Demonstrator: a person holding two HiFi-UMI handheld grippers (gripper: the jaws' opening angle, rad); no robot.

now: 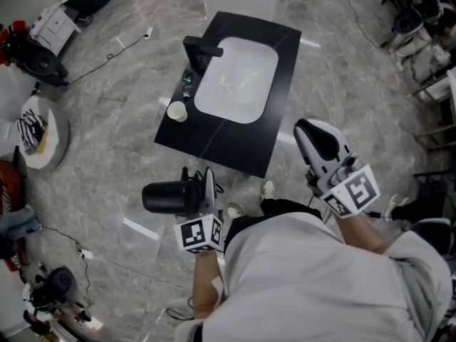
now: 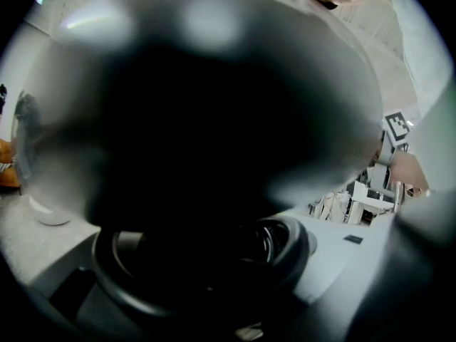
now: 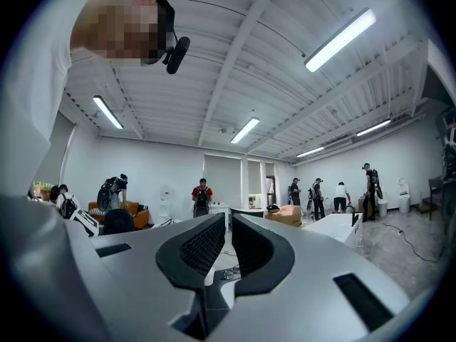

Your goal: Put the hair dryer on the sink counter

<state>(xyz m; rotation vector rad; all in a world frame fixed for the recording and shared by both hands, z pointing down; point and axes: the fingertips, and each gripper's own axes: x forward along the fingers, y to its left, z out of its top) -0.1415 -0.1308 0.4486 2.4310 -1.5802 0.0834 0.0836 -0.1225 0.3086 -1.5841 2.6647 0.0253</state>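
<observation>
In the head view my left gripper [image 1: 201, 189] is shut on a black hair dryer [image 1: 166, 197], and its barrel sticks out to the left above the floor. It hangs just in front of the black sink counter [image 1: 214, 147], near that counter's front left corner. The counter holds a white basin [image 1: 236, 78] and a black faucet [image 1: 200, 50]. In the left gripper view the hair dryer [image 2: 214, 134] is a dark blur that fills most of the frame and hides the jaws. My right gripper [image 1: 322, 142] [image 3: 229, 228] hovers right of the counter, shut with nothing between its pads.
A small pale cup [image 1: 177, 110] stands at the counter's left edge beside some small items. On the floor to the left lie a round white stand with a striped cloth [image 1: 39, 132], cables and black equipment [image 1: 32, 57]. Several people stand far off in the right gripper view.
</observation>
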